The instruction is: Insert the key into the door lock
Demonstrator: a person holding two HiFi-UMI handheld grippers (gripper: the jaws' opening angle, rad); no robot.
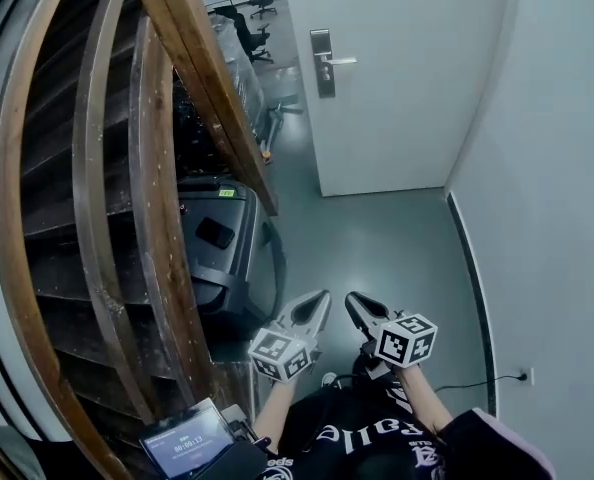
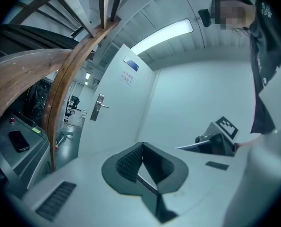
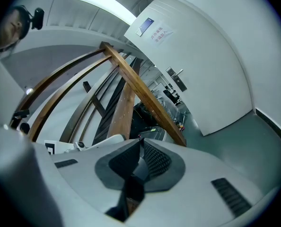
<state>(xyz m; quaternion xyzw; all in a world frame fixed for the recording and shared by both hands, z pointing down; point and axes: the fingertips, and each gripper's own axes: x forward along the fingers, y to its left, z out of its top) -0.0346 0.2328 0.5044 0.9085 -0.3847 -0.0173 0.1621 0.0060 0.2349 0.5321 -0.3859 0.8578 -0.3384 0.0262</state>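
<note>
The left gripper (image 1: 323, 295) and right gripper (image 1: 351, 299) are hovering side by side over the smooth grey floor (image 1: 377, 238), each pressing its ribbed dark pads together. The rectangular metal door lock (image 1: 323, 66) is sitting well ahead on the flat white door (image 1: 397, 108).

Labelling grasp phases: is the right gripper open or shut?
Shut. In the right gripper view, the right gripper has its fingers meeting at the tips, and nothing shows between them.
</note>
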